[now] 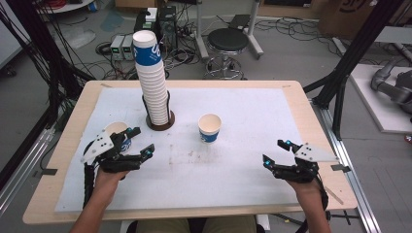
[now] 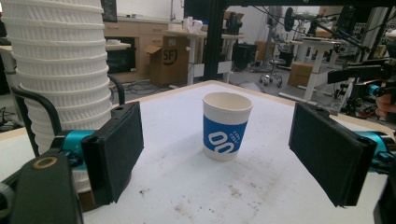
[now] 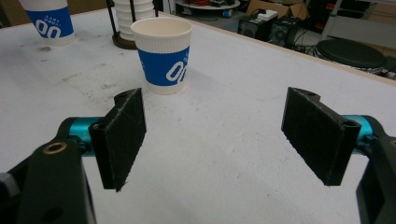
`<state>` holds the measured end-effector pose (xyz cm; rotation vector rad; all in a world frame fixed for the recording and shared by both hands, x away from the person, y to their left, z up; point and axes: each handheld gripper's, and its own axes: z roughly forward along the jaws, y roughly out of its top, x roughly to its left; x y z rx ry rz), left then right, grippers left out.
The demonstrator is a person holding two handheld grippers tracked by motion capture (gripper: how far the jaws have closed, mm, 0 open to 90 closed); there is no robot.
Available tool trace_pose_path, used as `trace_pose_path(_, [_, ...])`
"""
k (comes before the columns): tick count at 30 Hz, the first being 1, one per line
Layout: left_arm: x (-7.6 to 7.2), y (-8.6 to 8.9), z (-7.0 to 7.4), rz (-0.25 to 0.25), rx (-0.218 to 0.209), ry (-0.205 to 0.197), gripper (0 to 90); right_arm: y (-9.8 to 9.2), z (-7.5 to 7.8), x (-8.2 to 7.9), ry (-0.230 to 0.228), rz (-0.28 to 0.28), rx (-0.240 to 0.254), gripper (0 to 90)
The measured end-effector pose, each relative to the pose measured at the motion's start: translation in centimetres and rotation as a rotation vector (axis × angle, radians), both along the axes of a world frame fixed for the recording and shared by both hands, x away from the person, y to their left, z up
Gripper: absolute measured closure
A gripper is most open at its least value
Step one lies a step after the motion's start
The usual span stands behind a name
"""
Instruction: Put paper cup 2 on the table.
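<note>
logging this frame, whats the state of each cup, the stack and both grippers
middle cup: upright, empty, standing alone
left cup: upright, partly hidden behind the left gripper
cup stack: tall, upright in its holder
left gripper: open, holding nothing
right gripper: open, holding nothing

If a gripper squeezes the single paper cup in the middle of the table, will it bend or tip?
The paper cup looks thin-walled and empty, so it is probably light and may dent under a hard squeeze. It is narrower at the base than at the rim, so a push near the top could tip it.
</note>
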<state>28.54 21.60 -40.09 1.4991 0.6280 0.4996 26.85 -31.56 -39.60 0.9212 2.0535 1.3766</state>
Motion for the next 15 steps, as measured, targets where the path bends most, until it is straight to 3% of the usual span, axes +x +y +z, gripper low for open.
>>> trace_pose_path(15, [-0.53, 0.37, -0.41, 0.005, 0.000, -0.008, 18.0, 0.14, -0.11, -0.10, -0.005, -0.007, -0.007, 22.4])
